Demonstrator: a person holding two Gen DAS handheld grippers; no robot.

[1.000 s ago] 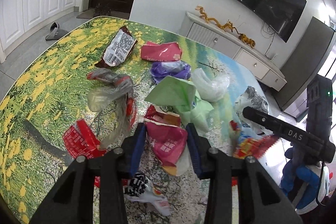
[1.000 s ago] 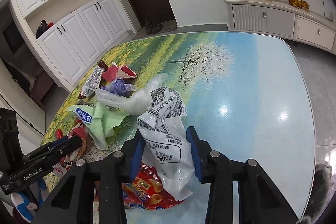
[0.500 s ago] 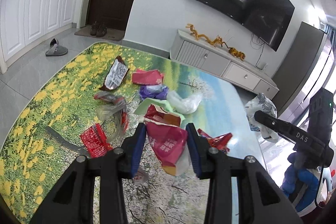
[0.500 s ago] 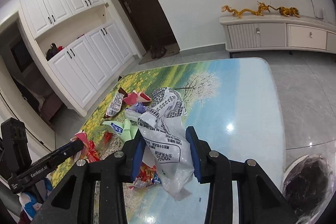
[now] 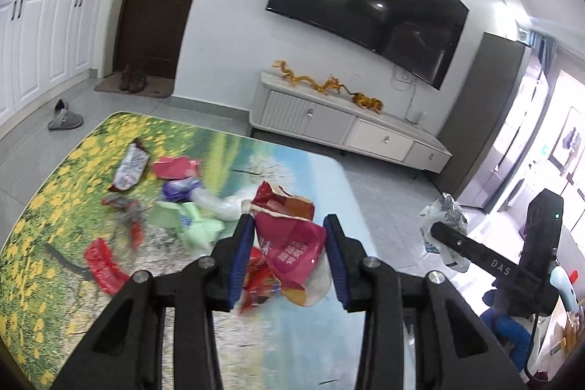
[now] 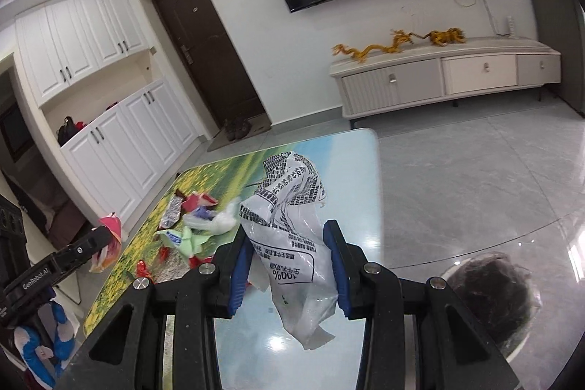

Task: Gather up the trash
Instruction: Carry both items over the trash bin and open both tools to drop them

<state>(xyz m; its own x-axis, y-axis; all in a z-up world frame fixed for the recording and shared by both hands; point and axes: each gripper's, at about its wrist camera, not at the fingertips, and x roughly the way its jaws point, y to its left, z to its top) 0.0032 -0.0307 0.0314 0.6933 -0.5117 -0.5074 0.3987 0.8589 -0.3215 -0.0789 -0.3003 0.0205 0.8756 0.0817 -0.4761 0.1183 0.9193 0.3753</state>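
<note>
The bin (image 6: 491,295), a round tub lined with a dark bag, sits on the grey tiled floor in the lower right of the right wrist view, beyond the table's (image 6: 365,178) right edge. That is the relation that matters: it lies down and to the right of the right gripper (image 6: 289,267), which looks the nearer tool, so that load would likely go first.

The right gripper's blue pads pinch a crinkled, translucent white bag (image 6: 292,233) printed with black text; it hangs long axis upright, loose tail drooping below the jaws.

The left gripper (image 5: 289,262) is closed narrowly on a glossy pink-red snack wrapper (image 5: 289,236), torn along its upper edge, with a pale flap sagging underneath. It hangs above the table near its right side.

More litter lies on the flower-print tabletop in the left of that view: a pale green sheet (image 5: 186,225), a purple wrapper (image 5: 179,189), a silvery packet (image 5: 129,169), a flat red packet (image 5: 102,265).
</note>
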